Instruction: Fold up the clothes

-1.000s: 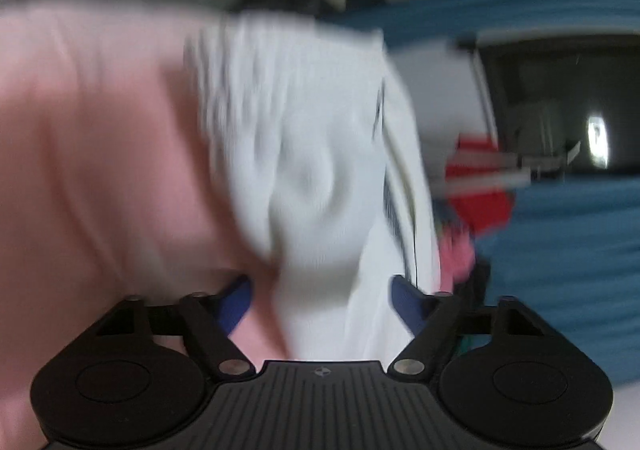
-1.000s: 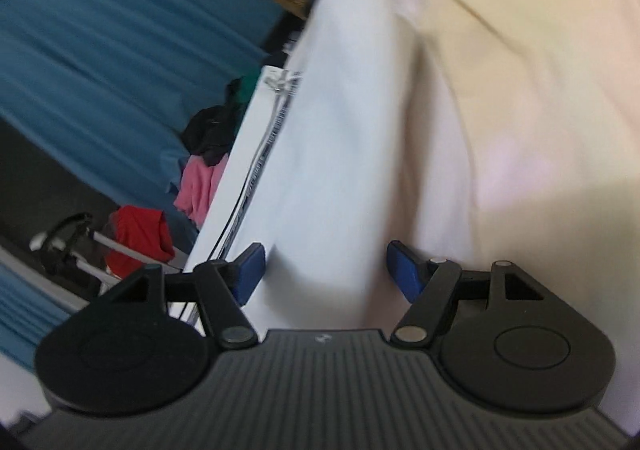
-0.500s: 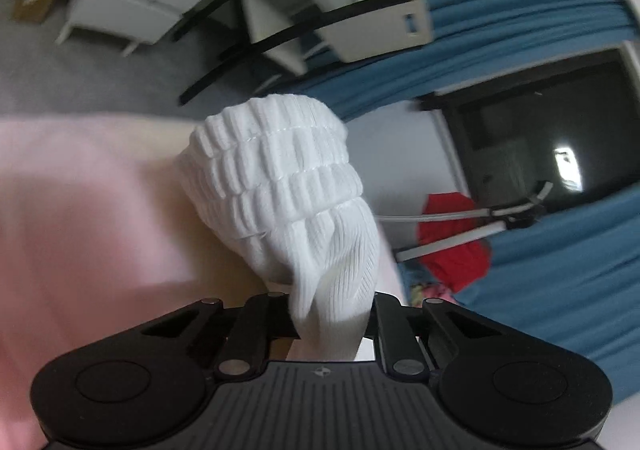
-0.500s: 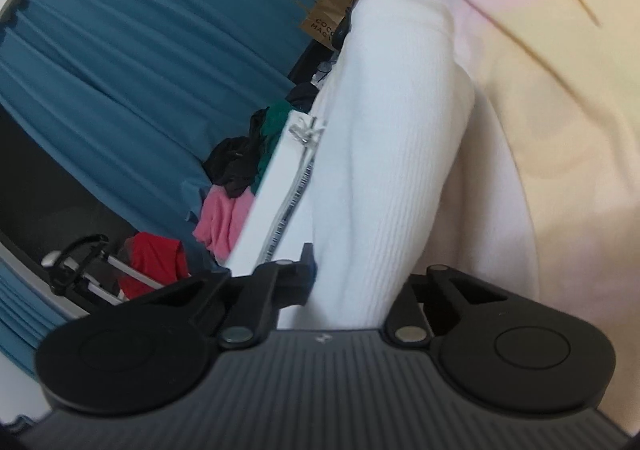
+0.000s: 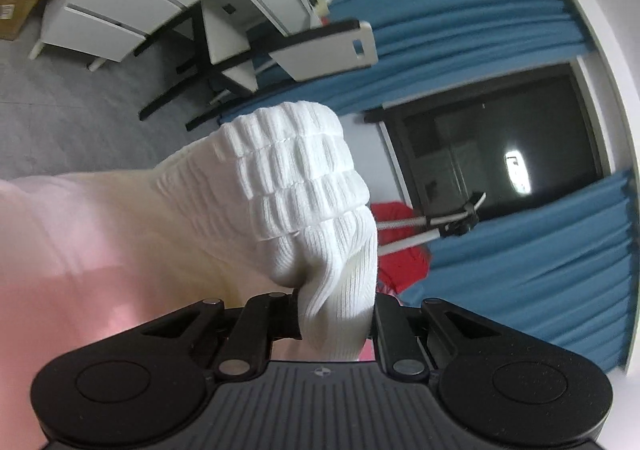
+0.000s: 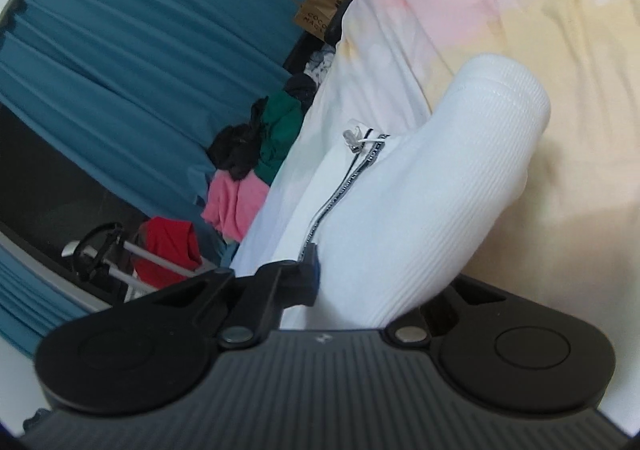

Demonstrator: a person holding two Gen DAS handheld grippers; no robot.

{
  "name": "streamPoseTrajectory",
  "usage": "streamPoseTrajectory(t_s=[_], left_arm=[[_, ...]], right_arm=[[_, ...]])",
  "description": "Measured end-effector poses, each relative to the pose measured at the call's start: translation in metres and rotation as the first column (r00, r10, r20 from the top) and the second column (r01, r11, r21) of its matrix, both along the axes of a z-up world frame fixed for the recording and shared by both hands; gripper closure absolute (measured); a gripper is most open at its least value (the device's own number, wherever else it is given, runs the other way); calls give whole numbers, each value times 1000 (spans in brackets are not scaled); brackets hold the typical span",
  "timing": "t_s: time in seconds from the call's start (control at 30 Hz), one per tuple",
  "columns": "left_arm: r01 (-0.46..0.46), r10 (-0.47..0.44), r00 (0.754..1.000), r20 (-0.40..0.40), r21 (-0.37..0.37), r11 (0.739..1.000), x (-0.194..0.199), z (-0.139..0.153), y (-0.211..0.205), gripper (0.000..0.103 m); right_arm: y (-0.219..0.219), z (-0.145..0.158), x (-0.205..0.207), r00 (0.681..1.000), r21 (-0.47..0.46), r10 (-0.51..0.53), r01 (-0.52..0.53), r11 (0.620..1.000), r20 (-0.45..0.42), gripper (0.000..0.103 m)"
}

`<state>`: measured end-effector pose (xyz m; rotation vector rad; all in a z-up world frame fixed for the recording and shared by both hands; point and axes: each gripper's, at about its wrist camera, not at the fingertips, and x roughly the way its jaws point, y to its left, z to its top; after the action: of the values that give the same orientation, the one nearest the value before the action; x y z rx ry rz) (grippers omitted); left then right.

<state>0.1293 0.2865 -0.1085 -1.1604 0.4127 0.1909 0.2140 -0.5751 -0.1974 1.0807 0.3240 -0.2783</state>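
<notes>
A white ribbed knit garment (image 5: 304,206) with a gathered elastic band is lifted above the pastel pink and yellow bed sheet (image 5: 60,250). My left gripper (image 5: 336,320) is shut on a bunched fold of it. In the right wrist view the same white garment (image 6: 420,202) has a black-and-white drawstring (image 6: 344,186) hanging beside it. My right gripper (image 6: 384,290) is shut on the garment's ribbed edge, above the sheet (image 6: 520,10).
Blue curtains (image 5: 500,22) and a dark window (image 5: 500,138) stand behind. A white desk with drawers (image 5: 132,2) and a chair (image 5: 320,50) are across the grey floor. A drying rack with red cloth (image 6: 168,246) and a pile of pink, green and black clothes (image 6: 256,162) lie beside the bed.
Both grippers went from open around the white garment to shut on it. Both have lifted the garment up off the sheet.
</notes>
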Motion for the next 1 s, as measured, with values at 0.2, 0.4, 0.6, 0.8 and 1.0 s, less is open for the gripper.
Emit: streamPoseTrajectory(t_s=[0.2, 0.4, 0.6, 0.8, 1.0], left_arm=[[-9, 12, 990, -139, 18, 1000, -28, -10, 20, 89], [-7, 9, 974, -226, 7, 1000, -46, -24, 38, 86], [17, 12, 965, -261, 109, 994, -54, -14, 27, 72], [13, 62, 949, -310, 235, 972, -67, 18, -7, 29], [-23, 161, 942, -295, 422, 907, -78, 56, -52, 22]], right_arm=[[6, 1, -51, 999, 21, 3, -2, 1000, -53, 90], [-5, -32, -65, 993, 197, -14, 36, 980, -115, 90], [-3, -37, -61, 990, 178, 8, 17, 984, -138, 88], [-8, -47, -65, 992, 238, 14, 16, 971, -124, 85], [-14, -56, -65, 992, 263, 7, 25, 964, -122, 47]])
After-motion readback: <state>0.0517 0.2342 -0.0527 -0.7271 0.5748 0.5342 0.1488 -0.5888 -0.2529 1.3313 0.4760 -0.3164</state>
